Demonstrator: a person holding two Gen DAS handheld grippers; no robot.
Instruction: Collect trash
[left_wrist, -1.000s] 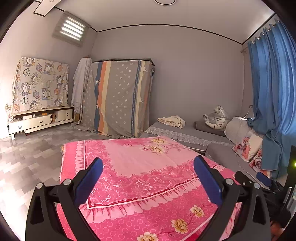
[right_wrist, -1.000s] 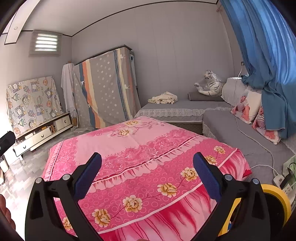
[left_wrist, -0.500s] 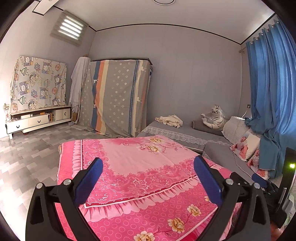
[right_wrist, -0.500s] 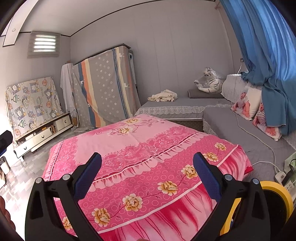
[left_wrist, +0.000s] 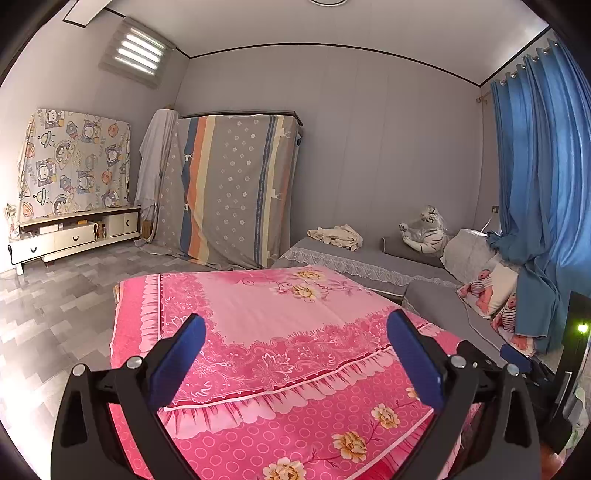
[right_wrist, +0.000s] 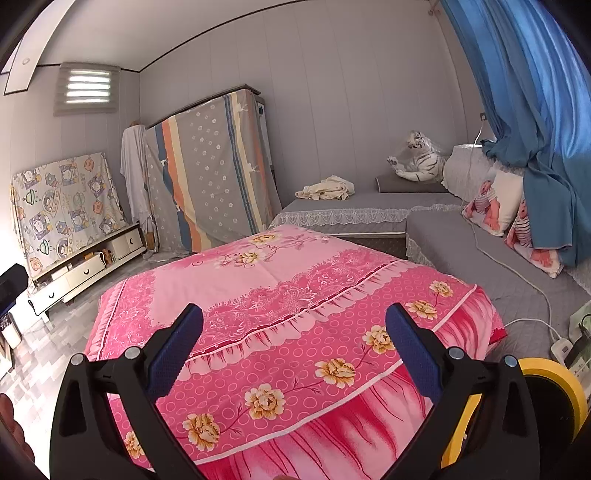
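Trash is nowhere you can make out in either view; the pink floral bedspread (left_wrist: 280, 332) that fills the middle of both shows only its printed pattern, and its near edge is cut off behind your tools. The yellow round object (right_wrist: 554, 391) at the near right of the right view is mostly hidden by the gripper's black frame, so you cannot tell what it is. At the far right edge of the left view a dark device with a small green light (left_wrist: 581, 327) is cropped by the lens.

Your left gripper (left_wrist: 295, 354) has its blue-padded fingers (left_wrist: 177, 354) spread wide apart, with nothing between them. Your right gripper (right_wrist: 293, 350) stands the same way, blue pads (right_wrist: 413, 350) well apart and holding nothing.

Compared with a second ago, both views have drawn slightly back and up: the bedspread sits a little lower and farther, and more grey tiled floor (left_wrist: 55, 306) shows on the left. Both pairs of fingers keep the same spread.

Beyond the bed, a striped grey sheet drapes a tall cabinet (left_wrist: 232, 188) against the far wall, beside a cartoon-print cloth (left_wrist: 74, 162) above a low white TV stand (left_wrist: 70, 236). A grey L-shaped sofa (right_wrist: 369, 206) runs along the far and right sides, carrying a crumpled cream cloth (right_wrist: 327, 188), a white plush tiger (right_wrist: 421, 158) and baby-print cushions (right_wrist: 495, 206). Blue curtains (right_wrist: 524, 81) hang at right, and a white cable (right_wrist: 517, 273) trails over the sofa to a power strip (right_wrist: 561, 347).
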